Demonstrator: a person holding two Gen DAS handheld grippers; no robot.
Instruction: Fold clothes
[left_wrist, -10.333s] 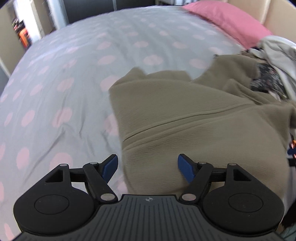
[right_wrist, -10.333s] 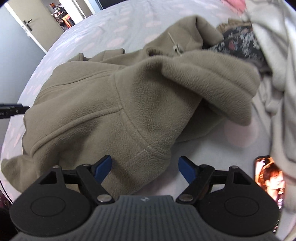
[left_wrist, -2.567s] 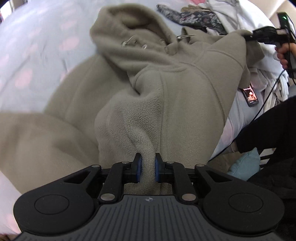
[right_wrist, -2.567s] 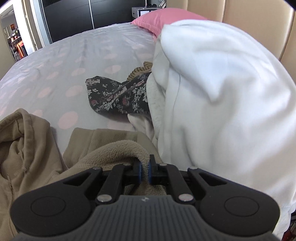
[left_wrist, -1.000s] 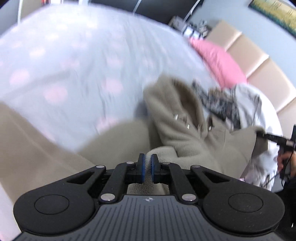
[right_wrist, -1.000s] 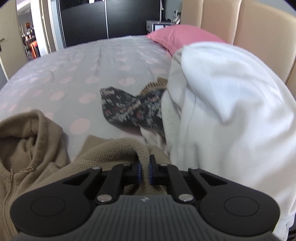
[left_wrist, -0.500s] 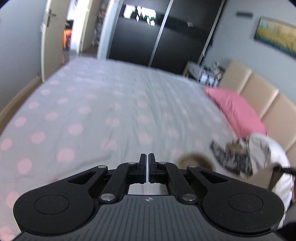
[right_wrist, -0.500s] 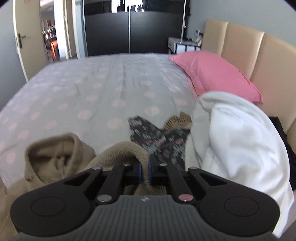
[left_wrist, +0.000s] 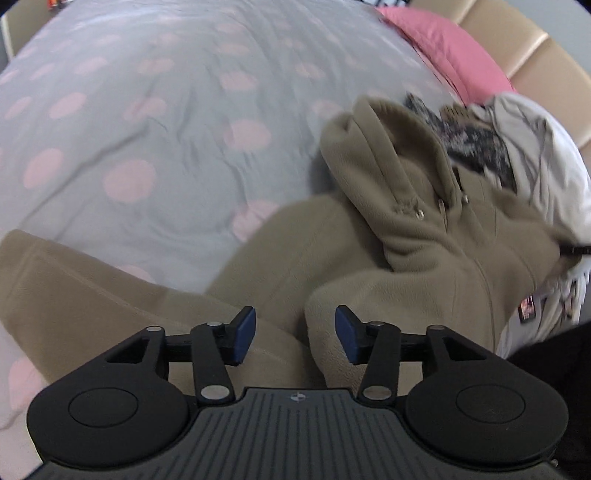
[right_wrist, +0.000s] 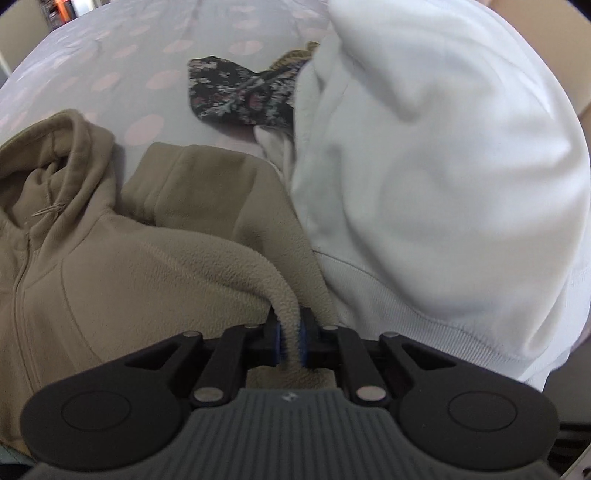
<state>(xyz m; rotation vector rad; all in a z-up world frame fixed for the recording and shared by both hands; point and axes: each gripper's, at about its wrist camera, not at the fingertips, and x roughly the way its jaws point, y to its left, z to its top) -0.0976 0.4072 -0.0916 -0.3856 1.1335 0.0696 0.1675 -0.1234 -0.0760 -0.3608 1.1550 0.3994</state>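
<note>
The hoodie (left_wrist: 424, 236), a tan fleece one with a zip front, lies spread on the bed (left_wrist: 147, 122), whose grey cover carries pink dots. In the left wrist view its hood (left_wrist: 384, 147) points to the far side, with one sleeve (left_wrist: 55, 280) stretched out to the near left. The left claw (left_wrist: 295, 334) stands open, its blue pads (left_wrist: 245, 334) well apart, just above the fleece; a raised fold of the hoodie sits between them but neither pad touches it.

The right claw (right_wrist: 290, 338) is clamped on a thick fold of fleece at the hoodie's near right edge, the fabric rising in a ridge from between the pads. In that view the hood (right_wrist: 59, 155) lies to the far left, the zip (right_wrist: 20, 280) runs down the left side, and the other sleeve's cuff (right_wrist: 199, 184) lies flat on the far side of the gripped fold.

A white garment (right_wrist: 443, 177) is heaped just right of the hoodie, touching it. A dark floral cloth (right_wrist: 236, 92) lies farther off, partly under the white heap. A pink pillow (left_wrist: 443, 48) rests at the far right against a beige padded headboard (left_wrist: 532, 55).
</note>
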